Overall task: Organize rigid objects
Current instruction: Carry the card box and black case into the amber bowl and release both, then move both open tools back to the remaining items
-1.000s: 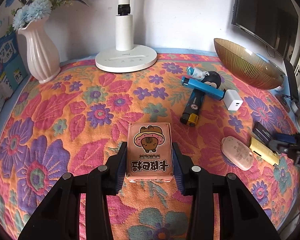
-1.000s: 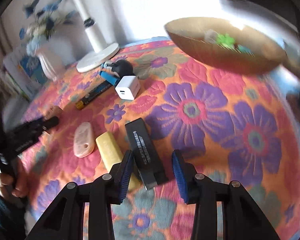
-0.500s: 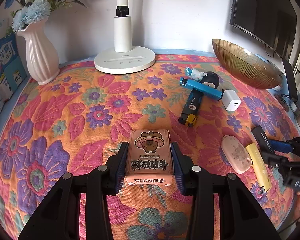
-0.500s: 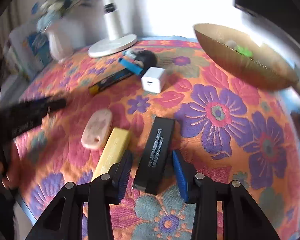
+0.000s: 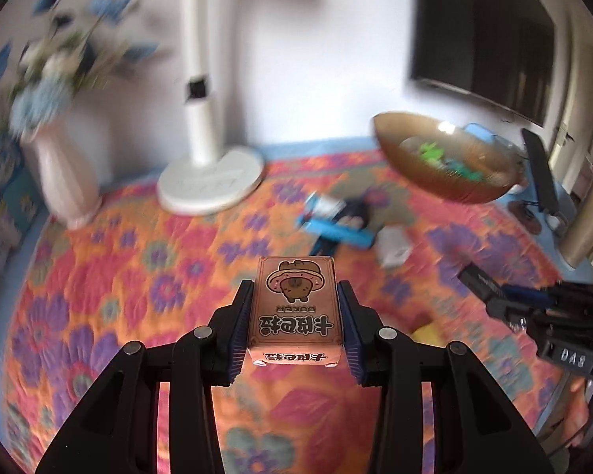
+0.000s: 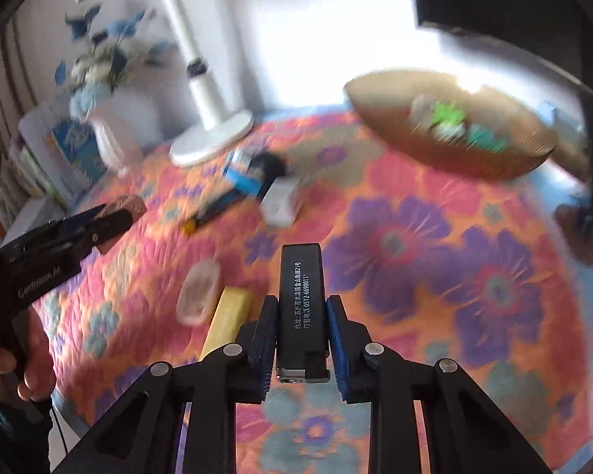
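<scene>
Two hand-held grippers worked over a table covered by a bright floral cloth (image 5: 110, 260), orange with purple and pink flowers; both views were blurred. The landmark here was the brown bowl (image 5: 435, 166) at the cloth's far right edge, already holding small green and teal items.

The left gripper (image 5: 295, 316) was clamped on a pink card box (image 5: 295, 304) printed with a cartoon animal; its blue-padded jaws pressed both long sides, and the box sat lifted clear of the cloth, well short of the bowl and to its left.

The right gripper (image 6: 301, 328) had just been closing, and its jaws gripped a black rectangular case (image 6: 301, 296) with white lettering, held lengthwise with its far end pointing roughly toward the bowl (image 6: 454, 146) but well apart from it.

On the cloth left of the black case lay a yellow bar (image 6: 227, 322) and, just beyond it, a pale pink oval object (image 6: 197, 294). Nearer the bowl, to its left, sat a white charger block (image 6: 282, 201) beside a blue stick (image 6: 243, 185) and a dark round object, too blurred to identify. Far left of the bowl stood a white lamp base (image 5: 211, 185) and a pale vase (image 5: 63, 181) of blue flowers.

A person's hand (image 6: 23, 359) held the left gripper's handle at the right view's left edge.
</scene>
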A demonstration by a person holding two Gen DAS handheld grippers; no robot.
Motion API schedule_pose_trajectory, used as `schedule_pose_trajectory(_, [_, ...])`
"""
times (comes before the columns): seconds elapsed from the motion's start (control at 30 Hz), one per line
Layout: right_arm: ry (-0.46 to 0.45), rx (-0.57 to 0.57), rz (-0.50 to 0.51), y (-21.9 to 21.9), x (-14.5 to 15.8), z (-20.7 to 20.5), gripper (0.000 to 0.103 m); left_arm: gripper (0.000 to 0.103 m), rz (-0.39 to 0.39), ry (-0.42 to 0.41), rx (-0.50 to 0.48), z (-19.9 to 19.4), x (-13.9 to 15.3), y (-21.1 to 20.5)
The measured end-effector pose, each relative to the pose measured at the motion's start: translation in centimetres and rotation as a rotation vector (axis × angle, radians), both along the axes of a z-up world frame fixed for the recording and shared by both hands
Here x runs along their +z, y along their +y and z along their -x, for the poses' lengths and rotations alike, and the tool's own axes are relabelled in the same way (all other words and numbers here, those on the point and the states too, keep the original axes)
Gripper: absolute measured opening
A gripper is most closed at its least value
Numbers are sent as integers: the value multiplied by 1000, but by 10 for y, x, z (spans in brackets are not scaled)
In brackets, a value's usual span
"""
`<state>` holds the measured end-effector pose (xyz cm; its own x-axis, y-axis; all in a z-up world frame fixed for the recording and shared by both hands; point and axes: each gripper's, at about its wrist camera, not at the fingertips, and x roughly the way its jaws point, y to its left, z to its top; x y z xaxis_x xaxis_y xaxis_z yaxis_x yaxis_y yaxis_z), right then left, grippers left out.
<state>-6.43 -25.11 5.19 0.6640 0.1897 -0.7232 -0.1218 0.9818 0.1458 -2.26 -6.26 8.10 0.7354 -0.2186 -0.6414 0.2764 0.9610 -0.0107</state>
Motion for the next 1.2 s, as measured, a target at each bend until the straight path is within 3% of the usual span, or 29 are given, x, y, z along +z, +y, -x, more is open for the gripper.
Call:
schedule_pose_trajectory(0.2, [-87, -95, -44, -47, 38, -10, 24, 38, 6, -74, -140, -15, 43, -61])
schedule_pose_trajectory(0.37, [-128, -167, -78, -84, 69, -41, 24, 38, -15, -88, -247, -66, 69, -121])
schedule_pose_trajectory(0.5, [-97, -231, -94, -107, 78, -86, 24, 38, -21, -23, -267, -116, 56, -160])
schedule_pose_trajectory(0.7, [24, -207, -152, -118, 57, -143, 24, 38, 6, 70, -272, -166, 29, -192])
schedule_pose_trajectory(0.73, [26, -217, -160, -119, 54, -149, 24, 39, -2, 71, -257, -169, 26, -195])
schedule_pose_trajectory(0.87, [52, -290, -216, -135, 48, -150, 29, 76, 21, 63, -198, -172, 32, -183])
schedule_pose_trajectory(0.93, [47, -288, -251, -139, 49, -143, 36, 78, 47, 36, -178, -165, 40, -169])
schedule_pose_trajectory(1.0, [35, -301, -240, -138, 53, -132, 50, 78, 50, 21, -164, -153, 49, -152])
schedule_pose_trajectory(1.07, [15, -313, -246, -133, 59, -119, 56, 78, 55, 4, -131, -142, 56, -135])
schedule_pose_trajectory(1.2, [10, -250, -293, -104, 71, -103, 58, 78, 112, -10, -56, -109, 63, -96])
